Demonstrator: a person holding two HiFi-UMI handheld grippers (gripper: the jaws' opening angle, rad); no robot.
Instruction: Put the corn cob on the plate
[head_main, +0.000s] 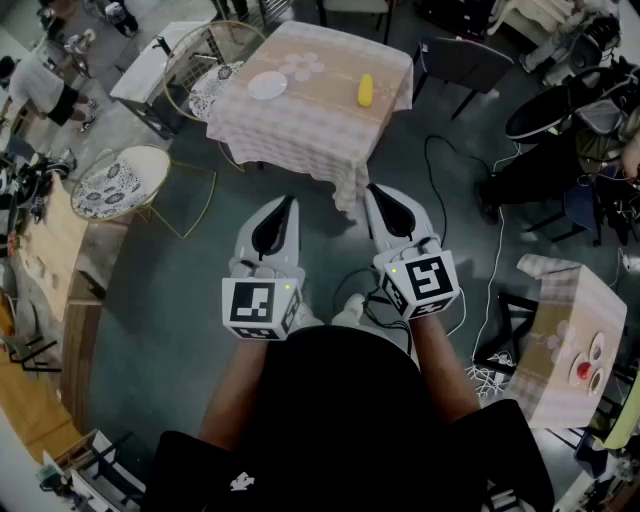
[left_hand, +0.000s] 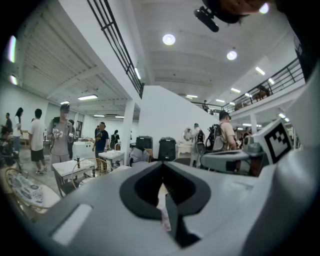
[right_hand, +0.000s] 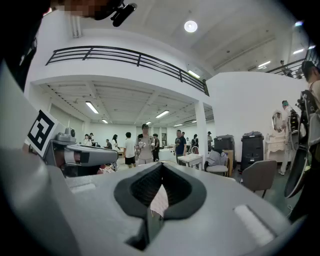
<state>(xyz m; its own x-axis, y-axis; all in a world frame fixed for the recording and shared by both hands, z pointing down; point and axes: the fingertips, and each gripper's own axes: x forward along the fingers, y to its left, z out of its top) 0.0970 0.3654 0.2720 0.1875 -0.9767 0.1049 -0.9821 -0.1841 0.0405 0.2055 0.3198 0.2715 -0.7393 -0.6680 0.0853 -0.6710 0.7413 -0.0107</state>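
Observation:
In the head view a yellow corn cob (head_main: 366, 90) lies on the right part of a table with a checked cloth (head_main: 320, 125), and a white plate (head_main: 267, 86) sits on its left part. Both grippers are held level close to the person's body, over the floor and well short of the table. My left gripper (head_main: 288, 203) is shut with nothing in it, and so is my right gripper (head_main: 374, 192). The left gripper view shows its jaws (left_hand: 162, 165) meeting, with the right gripper (left_hand: 235, 161) alongside. In the right gripper view the jaws (right_hand: 161, 166) are also closed; corn and plate are hidden there.
Two wire chairs with round patterned cushions (head_main: 122, 182) (head_main: 212, 86) stand left of the table, a dark chair (head_main: 463, 62) to its right. Cables (head_main: 440, 170) trail over the floor. A second small checked table (head_main: 568, 330) stands at the right. People stand in the hall beyond.

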